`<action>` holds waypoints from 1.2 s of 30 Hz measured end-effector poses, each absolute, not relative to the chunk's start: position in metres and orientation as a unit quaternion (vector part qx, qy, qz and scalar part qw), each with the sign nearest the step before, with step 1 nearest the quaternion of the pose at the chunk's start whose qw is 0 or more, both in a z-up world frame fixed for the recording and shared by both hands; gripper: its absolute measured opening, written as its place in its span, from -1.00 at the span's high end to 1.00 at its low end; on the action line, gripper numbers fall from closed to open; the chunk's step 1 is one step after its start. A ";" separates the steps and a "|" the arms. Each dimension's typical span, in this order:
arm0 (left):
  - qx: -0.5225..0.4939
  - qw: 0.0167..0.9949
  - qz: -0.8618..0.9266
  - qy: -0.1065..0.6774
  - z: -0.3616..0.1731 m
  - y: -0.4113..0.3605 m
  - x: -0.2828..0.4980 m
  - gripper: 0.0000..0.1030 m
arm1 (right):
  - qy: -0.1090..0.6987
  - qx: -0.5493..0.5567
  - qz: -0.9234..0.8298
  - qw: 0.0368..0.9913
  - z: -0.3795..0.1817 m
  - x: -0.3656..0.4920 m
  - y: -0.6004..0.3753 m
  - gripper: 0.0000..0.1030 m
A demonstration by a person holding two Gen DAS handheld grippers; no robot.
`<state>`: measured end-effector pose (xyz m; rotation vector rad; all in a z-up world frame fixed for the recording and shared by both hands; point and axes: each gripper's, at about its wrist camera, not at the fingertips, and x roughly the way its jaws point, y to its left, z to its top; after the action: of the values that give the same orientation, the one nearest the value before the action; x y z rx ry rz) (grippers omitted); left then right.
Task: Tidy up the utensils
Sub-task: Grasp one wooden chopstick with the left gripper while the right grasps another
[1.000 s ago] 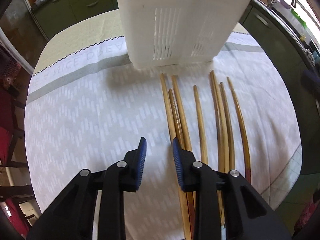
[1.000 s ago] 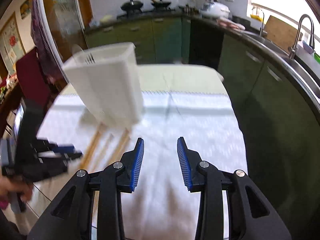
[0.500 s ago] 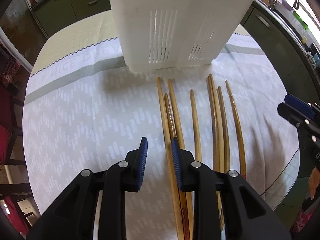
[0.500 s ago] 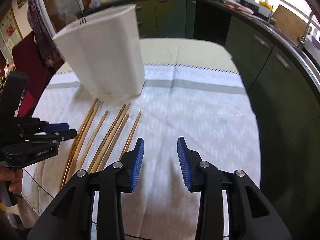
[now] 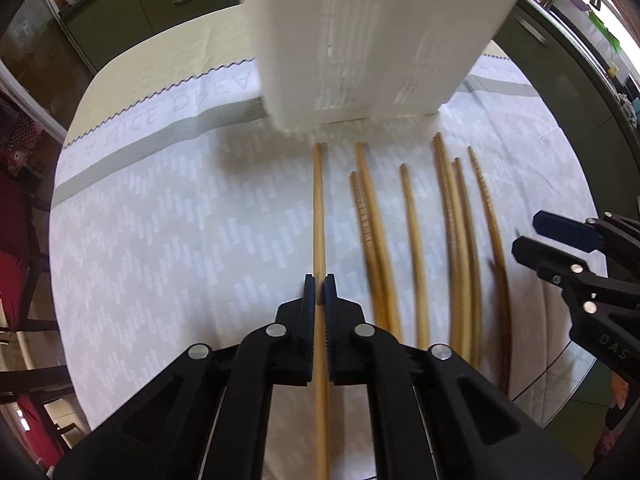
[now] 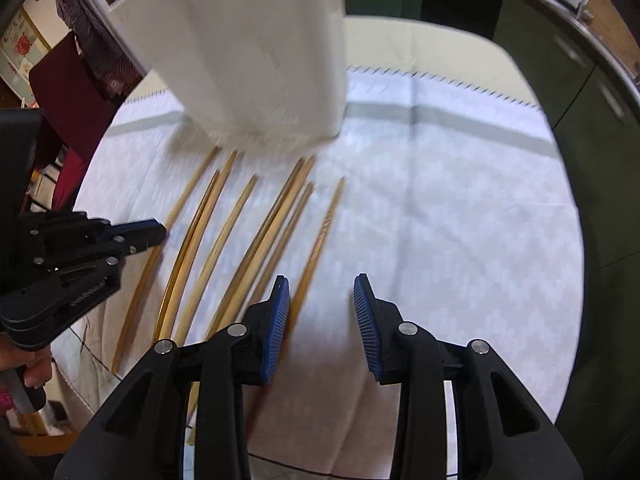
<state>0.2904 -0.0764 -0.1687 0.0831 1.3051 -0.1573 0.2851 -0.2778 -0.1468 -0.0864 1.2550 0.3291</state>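
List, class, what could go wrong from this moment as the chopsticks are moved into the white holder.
1. The left gripper pinches one chopstick near its middle; the long free end could swing or slip when lifted.
2. The right gripper, jaws closing on nothing, sits beside the rightmost chopstick and may nudge it.
3. The white holder stands close; a lifted tip could knock it.

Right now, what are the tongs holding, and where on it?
Left tongs clamp the leftmost chopstick around mid-length. Right tongs, jaws closing, hold nothing.
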 end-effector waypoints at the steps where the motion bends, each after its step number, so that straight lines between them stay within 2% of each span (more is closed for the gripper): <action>1: 0.037 0.791 -0.067 0.607 -0.169 -0.071 0.291 0.91 | 0.589 -0.043 0.152 0.793 -0.149 0.286 -0.275 0.42; 9: 0.027 0.793 -0.059 0.606 -0.170 -0.052 0.293 0.91 | 0.607 -0.069 0.135 0.780 -0.165 0.295 -0.252 0.47; 11: 0.026 0.792 -0.059 0.607 -0.171 -0.051 0.293 0.91 | 0.602 -0.087 0.120 0.785 -0.166 0.297 -0.247 0.65; 14: 0.016 0.787 -0.062 0.613 -0.172 -0.046 0.296 0.88 | 0.603 -0.091 0.122 0.783 -0.168 0.298 -0.242 0.77; 27: 0.069 0.771 -0.073 0.629 -0.177 -0.062 0.303 0.84 | 0.620 -0.103 0.120 0.768 -0.169 0.298 -0.235 0.78; 31: 0.085 0.769 -0.078 0.629 -0.175 -0.078 0.302 0.87 | 0.628 -0.089 0.123 0.763 -0.168 0.300 -0.239 0.86; 36: 0.060 0.789 -0.073 0.607 -0.165 -0.072 0.307 0.88 | 0.615 -0.054 0.135 0.775 -0.155 0.297 -0.252 0.86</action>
<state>0.3066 -0.0716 -0.1646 0.1302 1.3074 -0.1578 0.2970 -0.2525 -0.1551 -0.1167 1.3316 0.2912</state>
